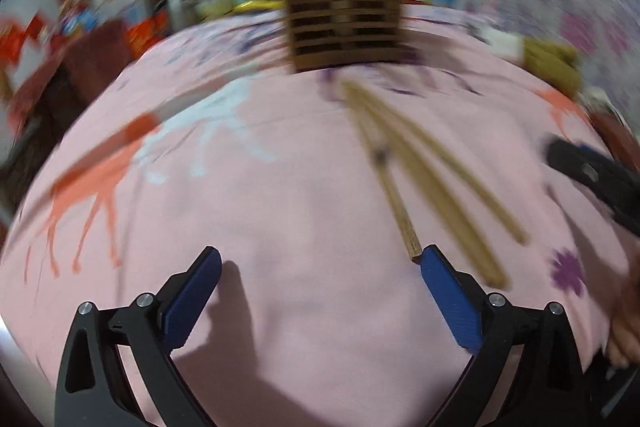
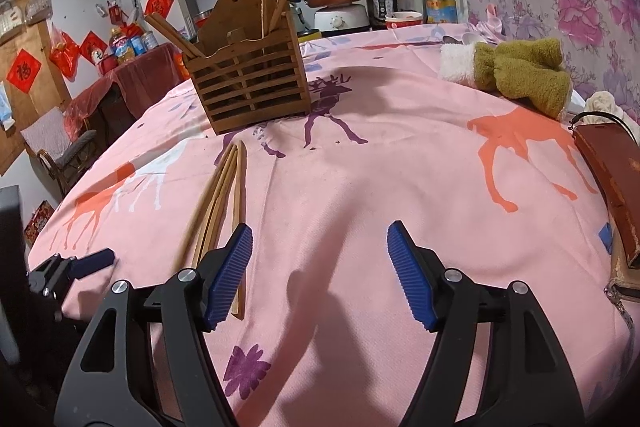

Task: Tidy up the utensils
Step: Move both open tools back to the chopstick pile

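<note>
A surface draped in a soft pink cloth point(image 2: 360, 187) printed with orange, white and purple deer fills both views. Toward the far edge stands a slatted wooden utensil holder point(image 2: 250, 83), box-shaped, with several chopsticks leaning upright inside. In front of it a loose bundle of wooden chopsticks point(image 2: 224, 195) lies flat on the cloth, thin and tapered. The left gripper point(image 1: 320, 263) hovers spread wide and empty; its view is blurred, but one chopstick end seems to reach its right blue ribbed pad. The right gripper point(image 2: 320, 239) is also released, holding nothing, the bundle passing just beside its left finger. A rolled olive-and-white towel point(image 2: 516, 71) and a brown leather case point(image 2: 612, 187) sit at the right.
</note>
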Tool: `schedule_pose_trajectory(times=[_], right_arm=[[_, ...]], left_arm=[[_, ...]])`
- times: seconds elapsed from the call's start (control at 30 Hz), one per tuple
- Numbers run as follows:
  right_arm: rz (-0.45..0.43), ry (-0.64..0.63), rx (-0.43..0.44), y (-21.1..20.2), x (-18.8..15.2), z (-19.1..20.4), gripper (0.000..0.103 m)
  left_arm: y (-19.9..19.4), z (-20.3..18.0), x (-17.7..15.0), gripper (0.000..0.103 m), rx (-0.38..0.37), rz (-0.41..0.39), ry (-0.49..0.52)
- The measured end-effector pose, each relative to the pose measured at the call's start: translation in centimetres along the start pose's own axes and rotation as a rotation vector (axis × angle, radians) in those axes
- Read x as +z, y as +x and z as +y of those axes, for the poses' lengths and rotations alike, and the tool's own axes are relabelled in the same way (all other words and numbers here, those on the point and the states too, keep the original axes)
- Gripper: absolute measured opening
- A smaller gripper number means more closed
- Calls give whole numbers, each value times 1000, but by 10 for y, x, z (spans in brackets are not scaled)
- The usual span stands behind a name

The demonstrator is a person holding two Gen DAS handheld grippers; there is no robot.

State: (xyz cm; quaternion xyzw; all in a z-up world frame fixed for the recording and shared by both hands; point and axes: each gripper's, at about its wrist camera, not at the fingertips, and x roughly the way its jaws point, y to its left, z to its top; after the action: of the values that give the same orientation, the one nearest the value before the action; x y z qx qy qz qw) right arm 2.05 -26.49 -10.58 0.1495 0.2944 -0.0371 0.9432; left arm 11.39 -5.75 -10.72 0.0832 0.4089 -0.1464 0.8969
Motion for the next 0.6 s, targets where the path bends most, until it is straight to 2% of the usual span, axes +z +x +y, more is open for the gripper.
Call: schedule_pose_trajectory(times=[0.03,0.1,0.23,0.37,0.43,0.53,0.6], right_arm=[[0,-1,1,0,0,0,69],[-1,-3,2,0,0,0,69],[6,-43,21,-4,-3,5,69],[11,-156,62,-11,-14,23,66],[1,-231,65,-16,-22,35,59],[-5,-281,75,-19,-26,44,39],[3,-286,84,-18,-26,44,33]], left_arm=[[0,14,1,98,0,6,-56],[-4,27,-1,98,24,-9,-92],[-6,34,-7,98,47,-18,-88],[-6,30,-8,99,66,-32,-71],[-6,33,-8,99,58,-37,-75],[-4,32,-10,99,59,-45,-73],[-4,32,-10,99,57,-48,-72]])
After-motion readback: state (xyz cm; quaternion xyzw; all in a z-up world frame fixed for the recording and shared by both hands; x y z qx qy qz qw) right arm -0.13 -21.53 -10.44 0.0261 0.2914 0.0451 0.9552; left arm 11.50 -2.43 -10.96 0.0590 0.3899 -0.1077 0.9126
